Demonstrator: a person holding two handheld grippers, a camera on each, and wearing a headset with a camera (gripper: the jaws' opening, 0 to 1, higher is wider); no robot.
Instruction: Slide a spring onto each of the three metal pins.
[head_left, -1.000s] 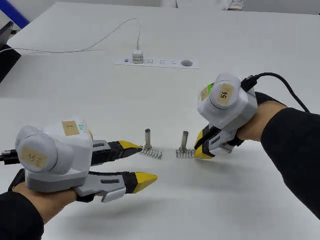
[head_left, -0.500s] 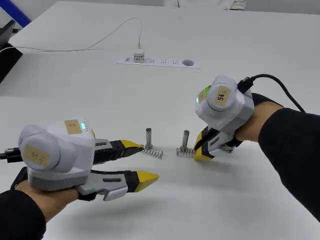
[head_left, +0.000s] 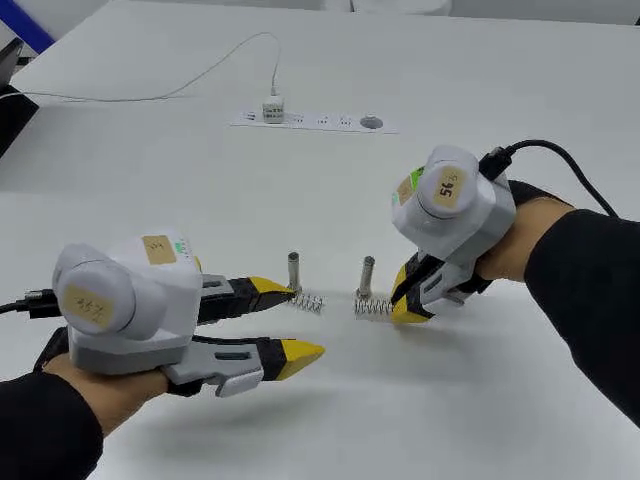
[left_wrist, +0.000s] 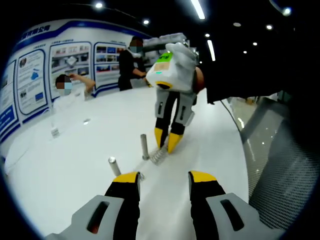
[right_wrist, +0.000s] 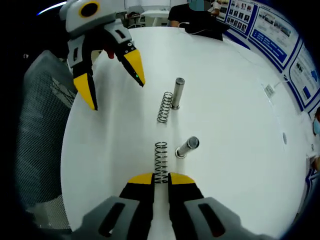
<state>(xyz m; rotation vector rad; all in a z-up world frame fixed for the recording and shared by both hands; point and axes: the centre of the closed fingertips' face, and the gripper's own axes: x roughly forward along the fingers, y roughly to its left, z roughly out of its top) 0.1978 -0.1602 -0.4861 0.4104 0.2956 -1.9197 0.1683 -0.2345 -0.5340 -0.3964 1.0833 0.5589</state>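
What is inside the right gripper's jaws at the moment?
The right gripper pinches one end of a spring lying on the table beside a bare pin. The jaw tips hide that end.

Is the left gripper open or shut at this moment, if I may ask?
Open: in the left gripper view the left gripper has its jaws well apart, with bare table between them and nothing held.

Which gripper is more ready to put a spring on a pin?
Probably the right gripper: its jaws look closed on the end of a spring lying right beside a pin. The left gripper is open, holding nothing.
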